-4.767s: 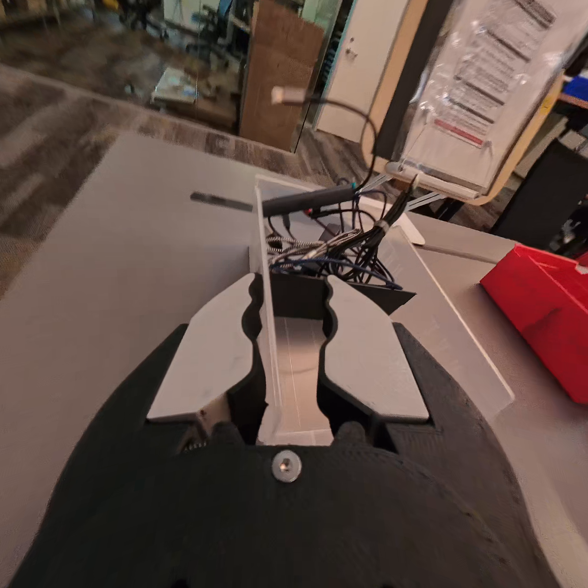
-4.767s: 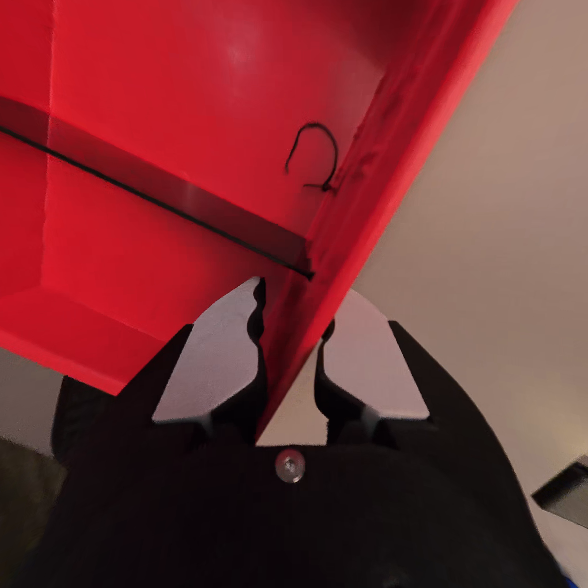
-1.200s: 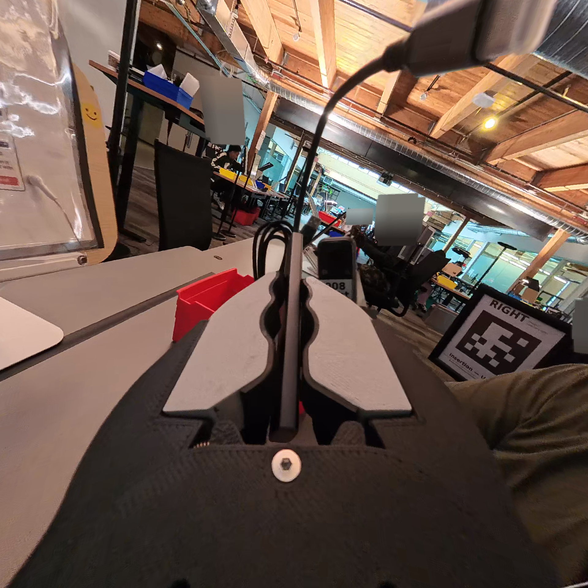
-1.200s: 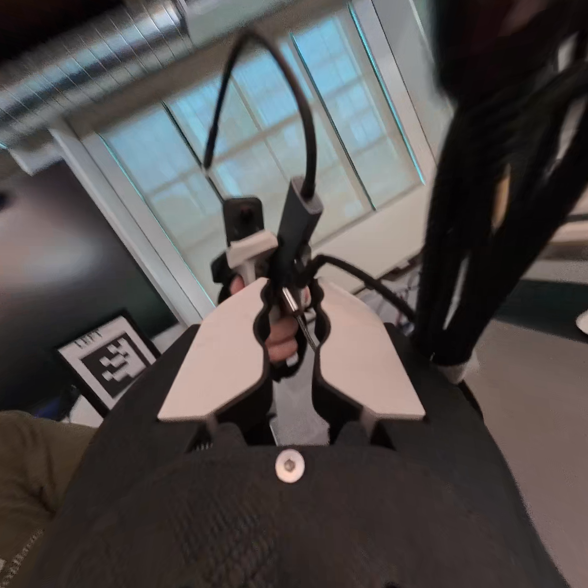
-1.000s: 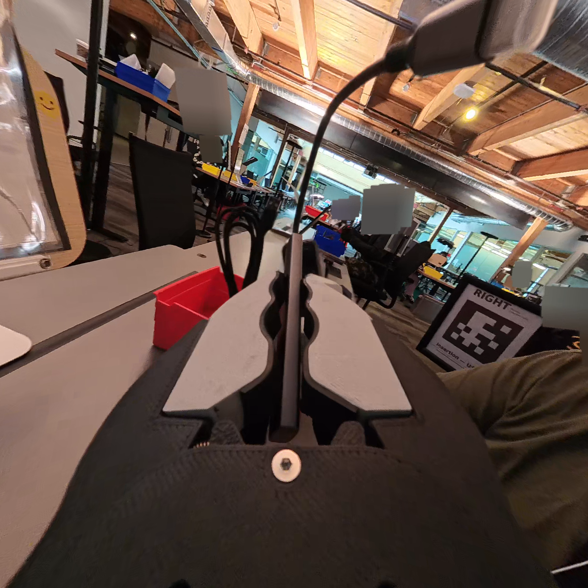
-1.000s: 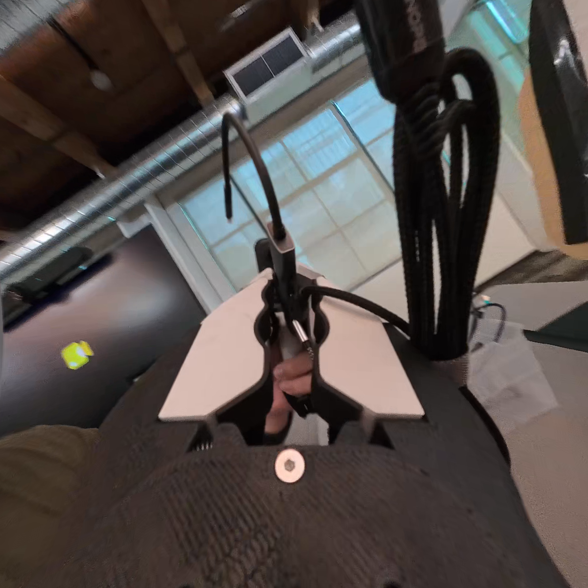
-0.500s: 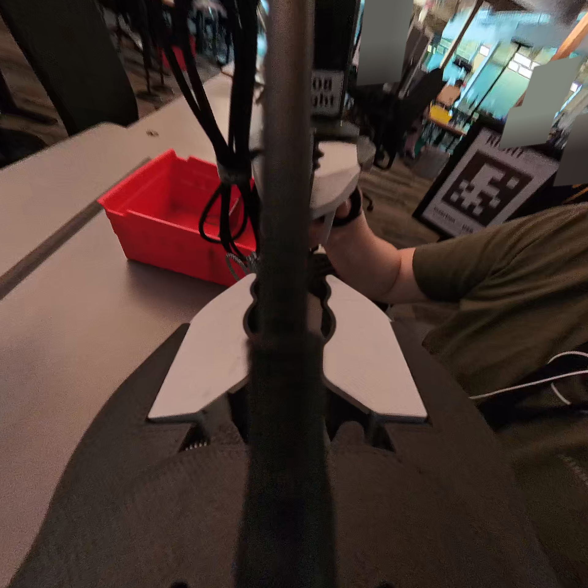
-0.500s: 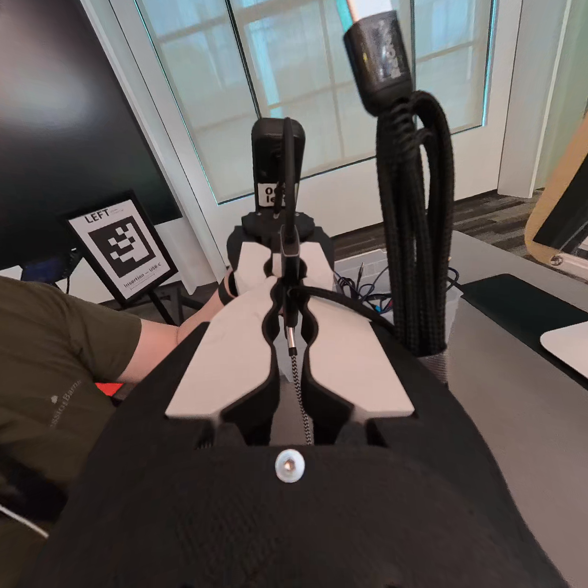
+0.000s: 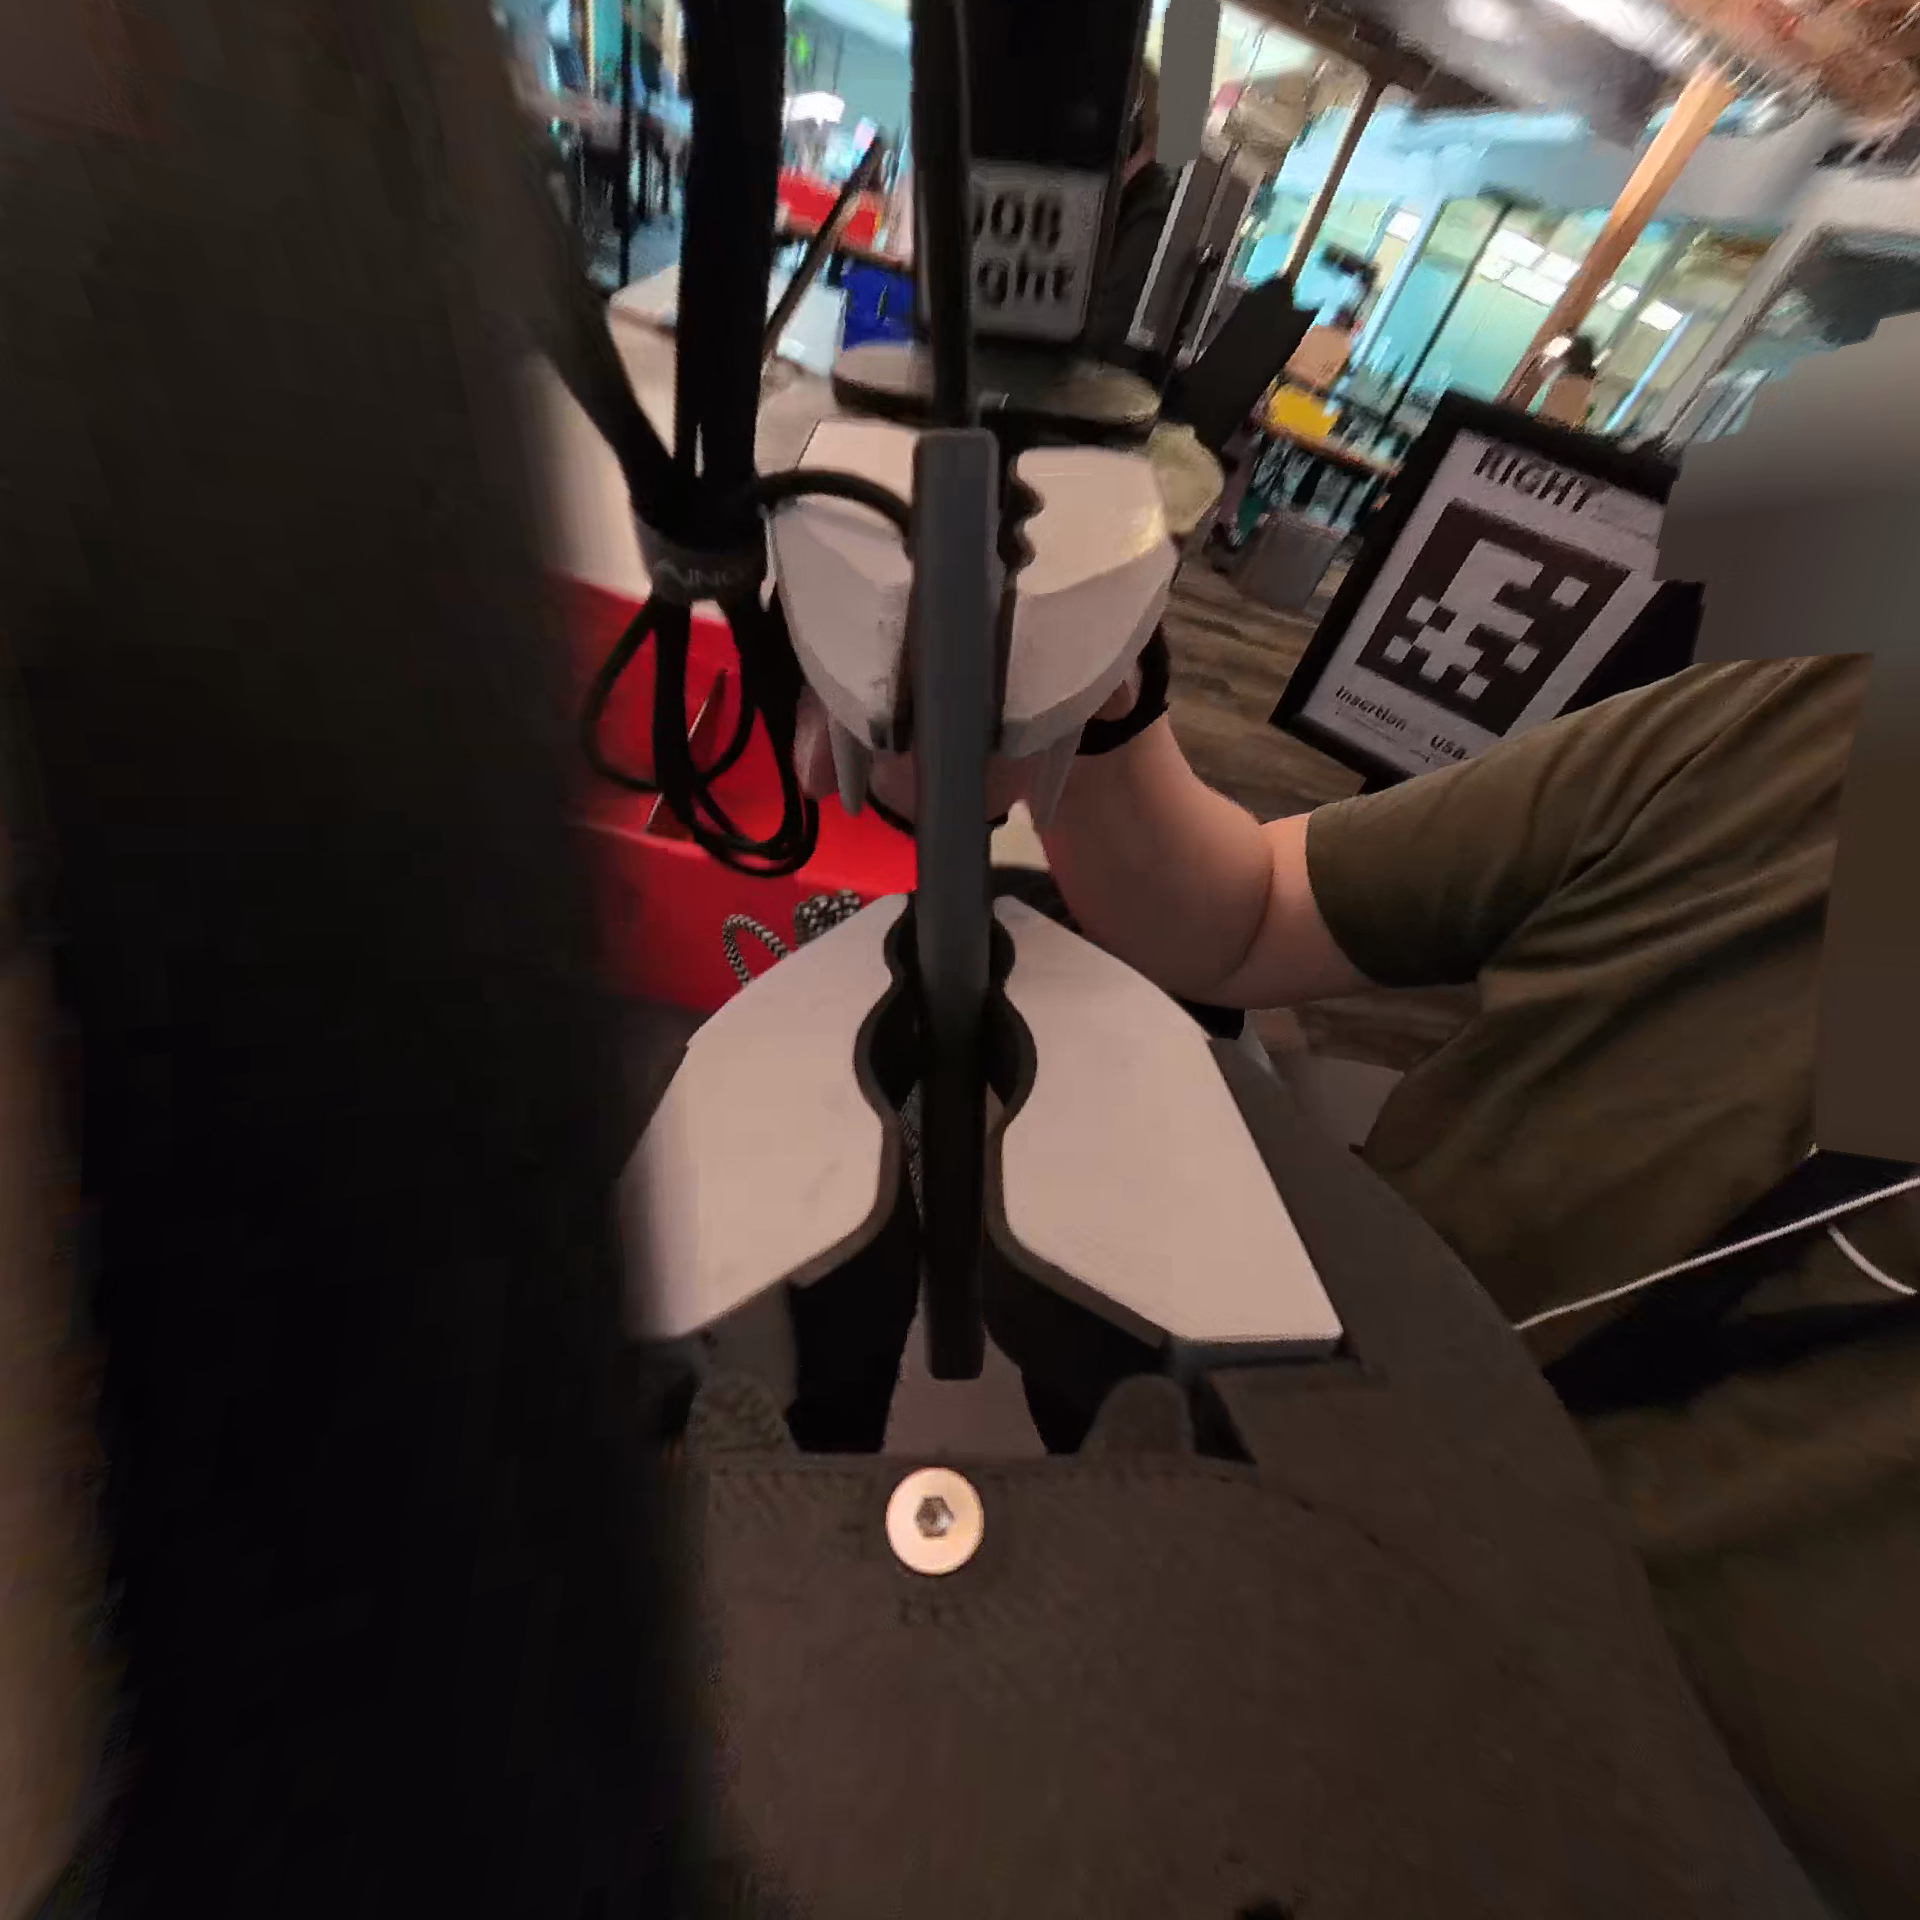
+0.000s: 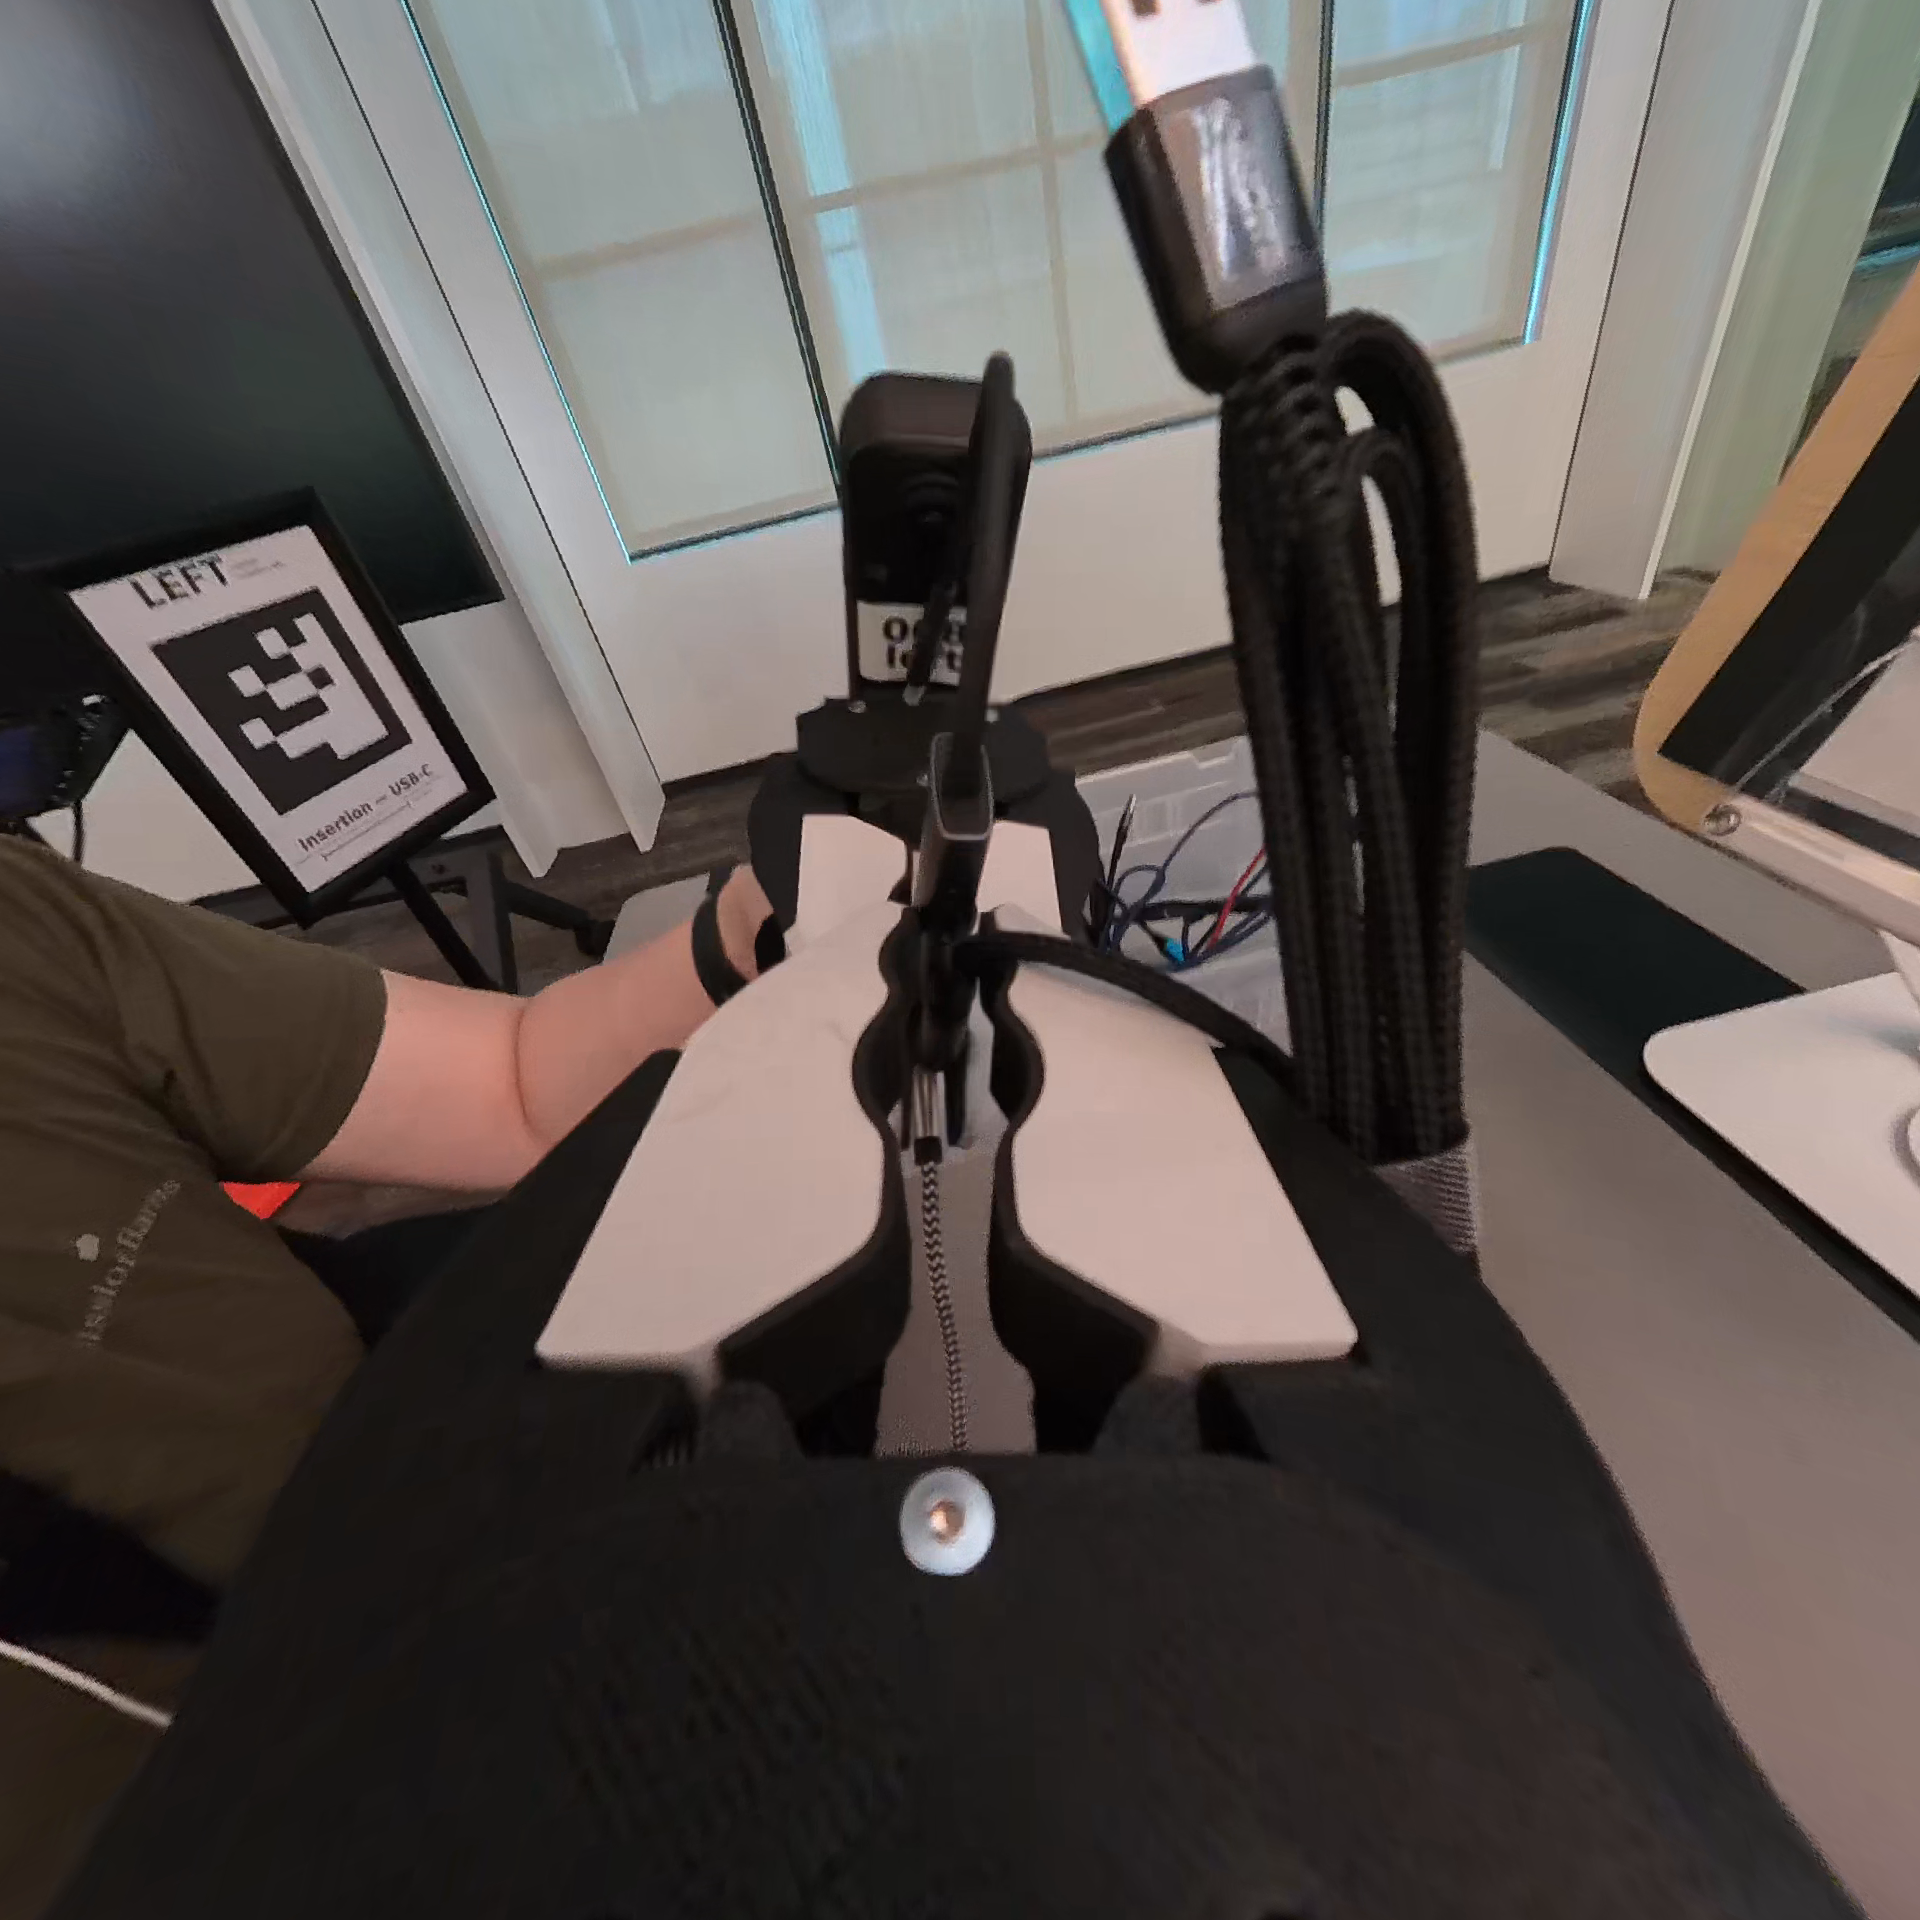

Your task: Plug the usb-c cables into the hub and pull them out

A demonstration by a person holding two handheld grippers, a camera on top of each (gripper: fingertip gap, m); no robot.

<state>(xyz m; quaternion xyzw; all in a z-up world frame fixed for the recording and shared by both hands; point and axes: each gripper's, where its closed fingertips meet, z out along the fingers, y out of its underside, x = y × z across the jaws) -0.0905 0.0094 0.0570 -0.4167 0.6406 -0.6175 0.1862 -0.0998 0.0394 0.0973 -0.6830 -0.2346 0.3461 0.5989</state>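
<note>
Left claw (image 9: 951, 997) clamped on the hub (image 9: 951, 831); right claw (image 10: 940, 997) pinching a cable plug (image 10: 928, 1107). Judging insertion underway; next, line up squarely, push.

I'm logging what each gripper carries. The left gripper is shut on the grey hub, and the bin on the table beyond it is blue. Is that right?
One detail is off: the bin is red, not blue, as the left wrist view shows. The rest stands: the left gripper is shut on the grey hub, with the bin on the table beyond it.
</note>
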